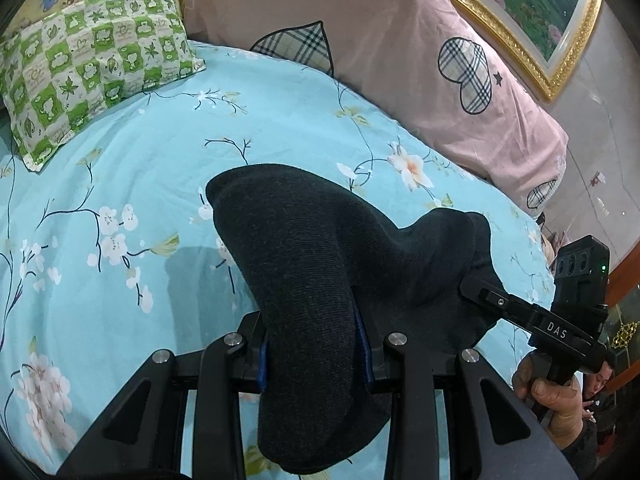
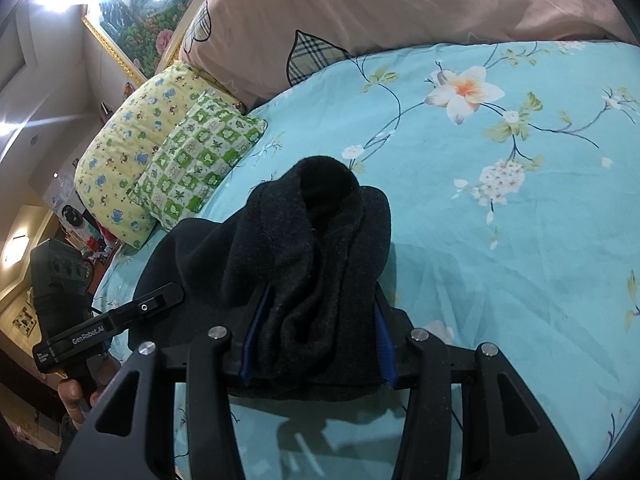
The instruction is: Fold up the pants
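Note:
The dark charcoal pants [image 1: 320, 264] hang in a bunch above the light blue floral bed sheet [image 1: 120, 184]. My left gripper [image 1: 314, 344] is shut on one part of the cloth, which drapes over and between its blue-padded fingers. My right gripper [image 2: 316, 344] is shut on another bunched part of the pants [image 2: 316, 248], the fleecy inner side showing. The right gripper also shows at the right of the left wrist view [image 1: 476, 290], its tips against the cloth. The left gripper shows at the left of the right wrist view [image 2: 168, 294].
A green checked pillow [image 1: 96, 68] and a yellow cartoon pillow [image 2: 120, 160] lie at the head of the bed. A pink quilt with plaid hearts [image 1: 400, 60] lies along the far side. A gold-framed painting [image 1: 536, 12] hangs on the wall behind.

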A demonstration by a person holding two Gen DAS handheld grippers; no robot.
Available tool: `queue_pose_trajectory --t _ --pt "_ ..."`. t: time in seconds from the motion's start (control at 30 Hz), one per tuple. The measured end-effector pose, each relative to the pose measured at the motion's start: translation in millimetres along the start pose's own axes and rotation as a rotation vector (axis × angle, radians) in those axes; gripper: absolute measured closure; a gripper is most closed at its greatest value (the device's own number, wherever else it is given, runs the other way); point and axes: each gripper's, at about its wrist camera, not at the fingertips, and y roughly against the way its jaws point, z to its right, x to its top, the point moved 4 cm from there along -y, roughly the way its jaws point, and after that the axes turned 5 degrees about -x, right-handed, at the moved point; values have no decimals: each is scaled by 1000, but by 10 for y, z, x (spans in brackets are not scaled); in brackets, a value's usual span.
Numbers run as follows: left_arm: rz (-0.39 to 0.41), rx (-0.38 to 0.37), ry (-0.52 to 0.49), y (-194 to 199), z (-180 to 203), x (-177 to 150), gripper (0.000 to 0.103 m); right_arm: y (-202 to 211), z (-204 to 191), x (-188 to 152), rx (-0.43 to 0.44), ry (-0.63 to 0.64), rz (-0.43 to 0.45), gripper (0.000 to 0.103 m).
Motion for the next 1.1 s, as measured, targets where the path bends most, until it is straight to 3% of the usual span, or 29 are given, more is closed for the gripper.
queue_pose_trajectory --t 0.2,0.33,0.53,0.6,1.1 --pt "-31 26 20 -146 -155 -52 67 -105 -34 51 -33 49 -10 53" --pt "-33 54 22 -159 -221 -124 50 -181 18 -2 -61 61 -24 46" --pt "-35 67 18 -164 -267 -199 39 -190 172 -43 -74 50 -25 38" --pt "-36 71 16 -166 -266 -211 39 -177 219 -61 -77 48 -19 33" --pt "-16 172 -76 58 -71 -342 30 34 155 -118 -115 73 24 32"
